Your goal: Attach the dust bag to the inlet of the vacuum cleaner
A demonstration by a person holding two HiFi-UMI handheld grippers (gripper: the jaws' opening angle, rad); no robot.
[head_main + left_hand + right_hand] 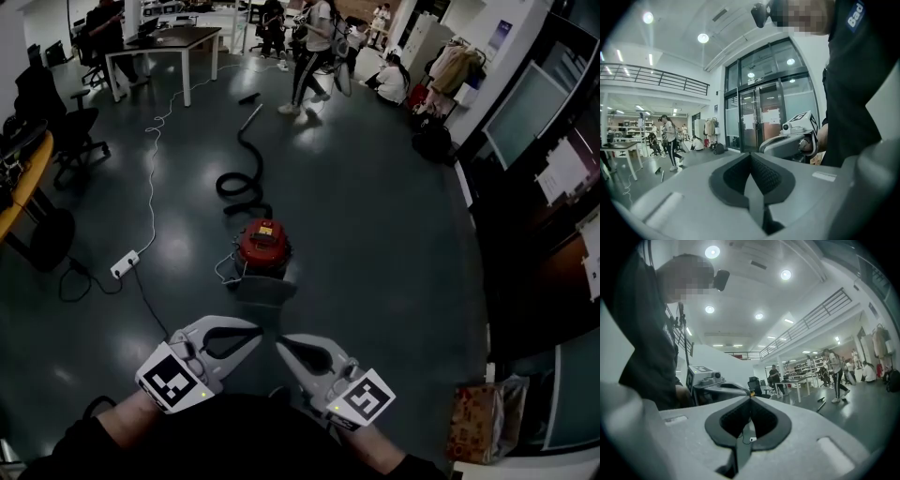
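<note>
In the head view the red vacuum cleaner stands on the dark floor, and its black hose snakes away towards the back. A flat grey piece, which looks like the dust bag, lies against the vacuum's near side. My left gripper and right gripper hover side by side just short of it, touching nothing. Both are shut and empty. The left gripper view shows its jaws closed tip to tip, with the right gripper beside them. The right gripper's jaws are closed too.
A white power strip with a long cable lies left of the vacuum. Office chairs and a curved desk edge line the left. A desk and several people stand at the back. A patterned bag sits near right by glass doors.
</note>
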